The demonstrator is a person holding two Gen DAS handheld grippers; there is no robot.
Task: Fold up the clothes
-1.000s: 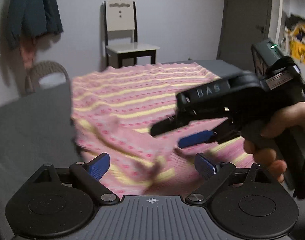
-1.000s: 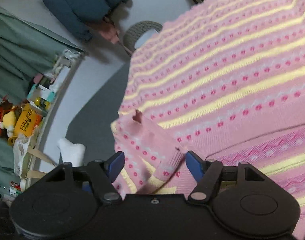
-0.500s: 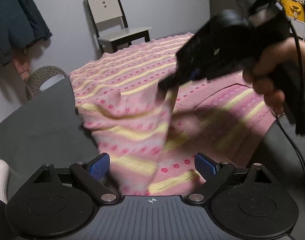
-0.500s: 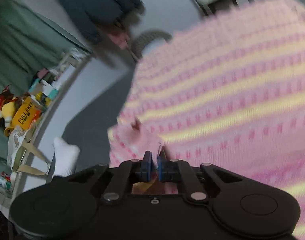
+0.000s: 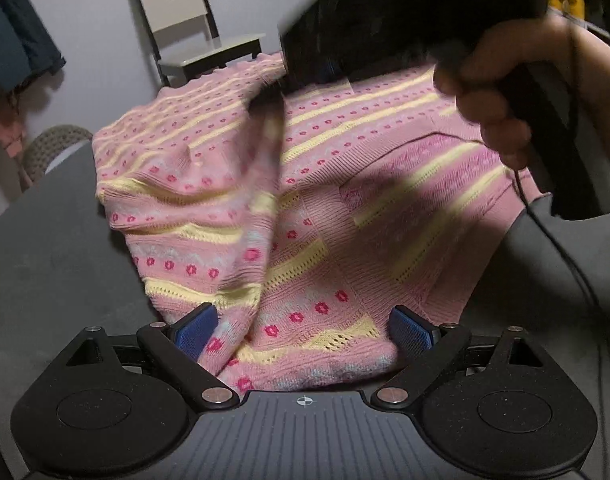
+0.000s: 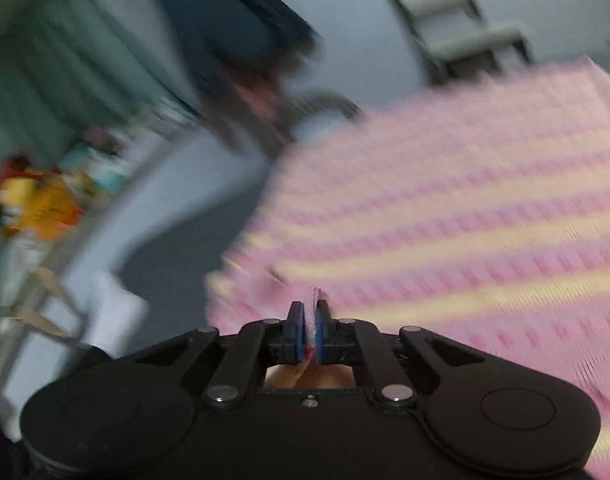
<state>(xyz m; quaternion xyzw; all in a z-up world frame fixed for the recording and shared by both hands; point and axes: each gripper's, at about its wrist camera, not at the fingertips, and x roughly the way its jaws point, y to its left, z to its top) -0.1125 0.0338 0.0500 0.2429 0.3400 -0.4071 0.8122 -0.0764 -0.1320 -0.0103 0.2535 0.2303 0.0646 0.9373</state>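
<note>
— Pink knit with yellow stripes: where does the sweater (image 5: pixel 345 208) lie?
— Spread over the dark grey counter (image 5: pixel 45 248), filling the middle of the left wrist view. One part is lifted into a hanging fold (image 5: pixel 261 168) that runs up to the top centre.

— What holds that fold?
— The right tool (image 6: pixel 309 322). Its blue pads are pressed together on a thin edge of pink fabric, seen at lower centre of the blurred right wrist view. In the left view a hand (image 5: pixel 501 92) grips its handle at upper right.

— And the left tool (image 5: pixel 305 330)?
— Spread wide, its blue pads (image 5: pixel 195 330) on either side of the sweater's near edge, clamping nothing.

— Any containers?
— A woven basket (image 5: pixel 51 148) at the left edge, beyond the counter; I cannot tell its contents. A chair (image 5: pixel 193 28) stands at the wall, upper left.
</note>
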